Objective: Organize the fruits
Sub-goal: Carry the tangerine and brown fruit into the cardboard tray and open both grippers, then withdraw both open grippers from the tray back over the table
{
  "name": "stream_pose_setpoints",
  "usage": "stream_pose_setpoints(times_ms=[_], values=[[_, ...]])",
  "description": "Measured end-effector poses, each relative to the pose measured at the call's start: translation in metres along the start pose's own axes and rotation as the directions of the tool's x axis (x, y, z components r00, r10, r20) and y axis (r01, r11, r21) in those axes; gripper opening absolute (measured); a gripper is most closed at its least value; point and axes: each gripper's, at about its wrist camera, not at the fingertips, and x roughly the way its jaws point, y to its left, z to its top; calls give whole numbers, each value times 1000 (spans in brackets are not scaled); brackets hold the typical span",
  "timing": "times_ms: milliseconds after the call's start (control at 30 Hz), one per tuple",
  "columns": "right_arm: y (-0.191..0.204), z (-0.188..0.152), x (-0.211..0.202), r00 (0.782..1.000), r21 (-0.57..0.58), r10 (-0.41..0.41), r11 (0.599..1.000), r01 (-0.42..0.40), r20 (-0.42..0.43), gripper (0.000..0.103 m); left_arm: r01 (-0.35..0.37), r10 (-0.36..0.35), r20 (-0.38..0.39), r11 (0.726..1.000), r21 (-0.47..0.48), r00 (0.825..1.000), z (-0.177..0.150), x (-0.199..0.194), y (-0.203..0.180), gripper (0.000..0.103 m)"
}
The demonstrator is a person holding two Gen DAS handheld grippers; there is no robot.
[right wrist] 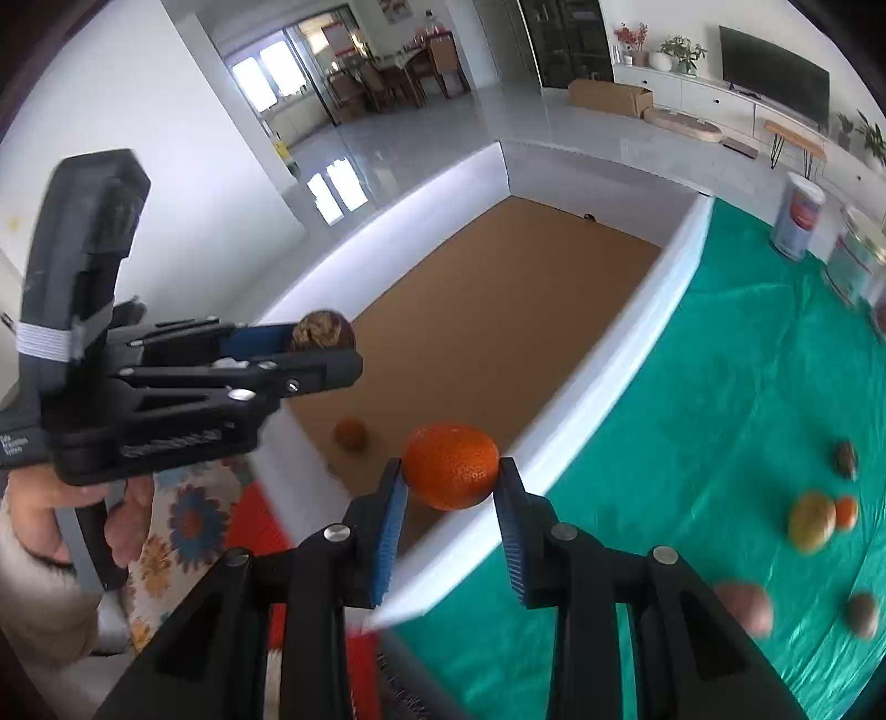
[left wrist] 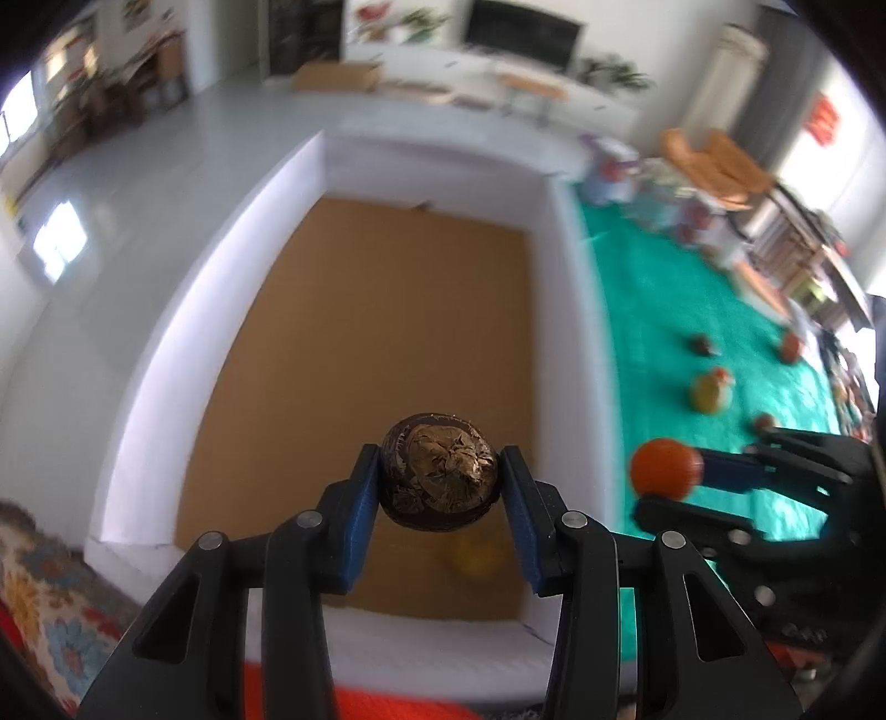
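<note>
The left gripper (left wrist: 441, 481) squeezes a brown fruit (left wrist: 440, 472) over the box (left wrist: 166, 332). The right gripper (right wrist: 449, 481) squeezes an orange (right wrist: 449, 466) above the box's edge. Go low, then open the jaws slowly so each fruit lands softly inside.

Glossy pale floor (right wrist: 487, 119), white walls (right wrist: 138, 138), wall television (right wrist: 772, 77), bright windows (right wrist: 271, 72), perhaps dining chairs (right wrist: 387, 77)

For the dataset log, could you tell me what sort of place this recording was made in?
Most likely a home living room: a television on a low white cabinet, potted plants, and a dining table with chairs further back.
</note>
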Motion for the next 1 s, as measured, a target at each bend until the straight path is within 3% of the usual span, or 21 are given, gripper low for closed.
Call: stream_pose_setpoints(times_ms=[67,167,200,267,300,333,467,567,633,700,800,900,1000], values=[[7,16,31,998,-33,-34,999,33,-45,32,-22,18,-65,998,-65,998,5,31,21,44],[11,32,72,990,-46,-81,996,76,-114,33,-69,59,-111,994,-87,992,6,58,31,44],[11,34,83,987,-44,-85,996,80,-137,33,-84,74,-112,992,-90,991,7,62,31,48],[9,39,95,983,-45,-98,995,92,-156,35,-105,95,-116,991,-87,989,7,66,30,68],[10,40,97,982,-52,-115,993,108,-147,38,-117,108,-105,989,-87,989,6,66,28,79],[11,41,94,984,-55,-128,991,122,-128,42,-124,116,-88,988,-88,989,7,62,26,82],[2,36,54,996,-24,-89,996,89,-24,51,-113,116,32,990,-83,993,5,30,14,85],[-9,23,3,988,-19,-109,994,111,112,71,-97,104,161,994,-52,981,-1,-7,-9,92],[-20,2,-38,959,8,-167,985,170,229,94,-71,71,237,997,-7,969,-11,-26,-37,94],[-37,-30,-73,919,49,-228,973,224,323,97,-18,0,288,998,58,958,-32,-41,-74,96],[-66,-93,-109,859,136,-343,939,315,380,100,77,-122,290,984,164,949,-65,-41,-127,97],[-99,-168,-121,807,264,-480,874,408,343,101,165,-220,220,956,241,950,-110,-14,-179,97],[-135,-236,-116,759,382,-603,780,496,245,101,175,-223,169,951,256,960,-145,31,-216,97]])
